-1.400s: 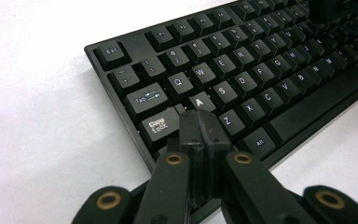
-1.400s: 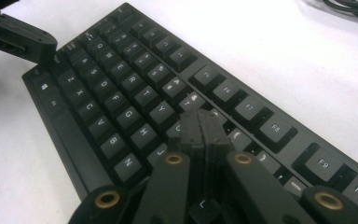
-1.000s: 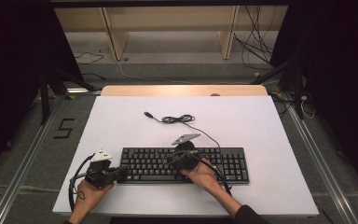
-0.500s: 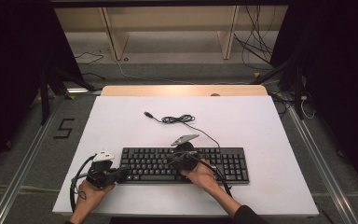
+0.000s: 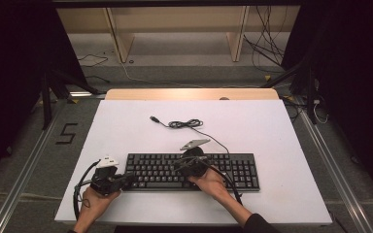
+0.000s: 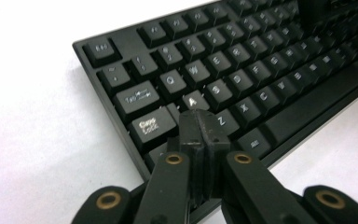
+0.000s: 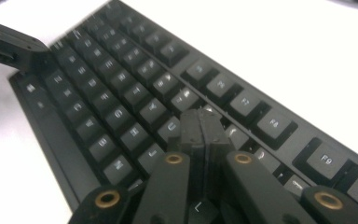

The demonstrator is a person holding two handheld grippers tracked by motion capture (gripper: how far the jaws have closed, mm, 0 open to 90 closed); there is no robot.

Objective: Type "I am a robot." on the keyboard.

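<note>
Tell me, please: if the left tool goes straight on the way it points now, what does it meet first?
Most likely the keyboard: the shut left tool points at its left end, near the A key. Whether it touches already is unclear.

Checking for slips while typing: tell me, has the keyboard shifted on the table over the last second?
No. The keyboard lies in the same spot, its back edge equally far below the coiled cable on the white table.
</note>
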